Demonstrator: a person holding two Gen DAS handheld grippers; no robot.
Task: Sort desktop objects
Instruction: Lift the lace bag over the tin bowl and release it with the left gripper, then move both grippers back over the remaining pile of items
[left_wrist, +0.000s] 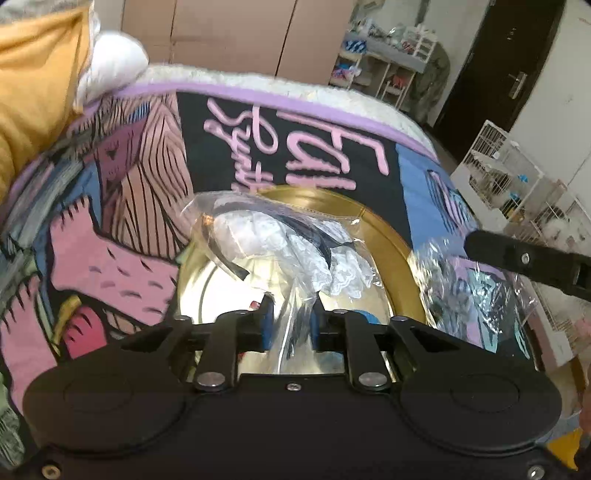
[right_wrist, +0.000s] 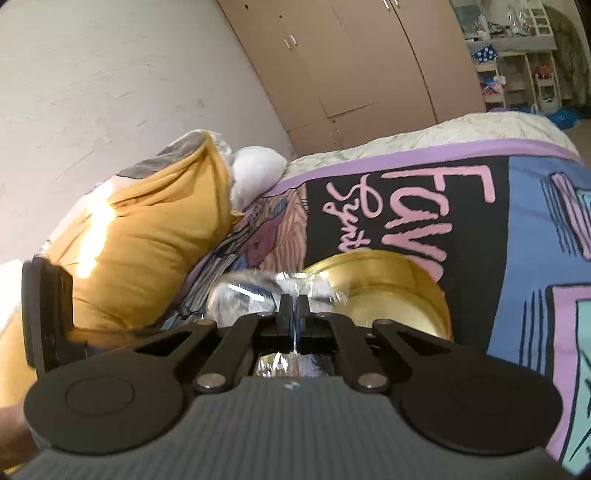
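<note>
A round gold tin (left_wrist: 391, 247) lies on a patterned blanket. A clear plastic bag with white lace and black ribbon (left_wrist: 295, 243) lies in the tin. My left gripper (left_wrist: 291, 306) hangs over the tin, its jaws partly open around the bag's near end. My right gripper (right_wrist: 294, 302) is shut on a crinkly clear plastic bag (right_wrist: 243, 295), held up left of the gold tin (right_wrist: 388, 291). That bag (left_wrist: 469, 291) and a right finger (left_wrist: 517, 254) also show at the right of the left wrist view.
The blanket (left_wrist: 332, 155) covers a bed. A mustard-yellow pillow (right_wrist: 155, 251) and a white cushion (right_wrist: 255, 170) lie at its head. A wire cage (left_wrist: 517, 184) stands beside the bed. Wardrobes (right_wrist: 351, 74) line the far wall.
</note>
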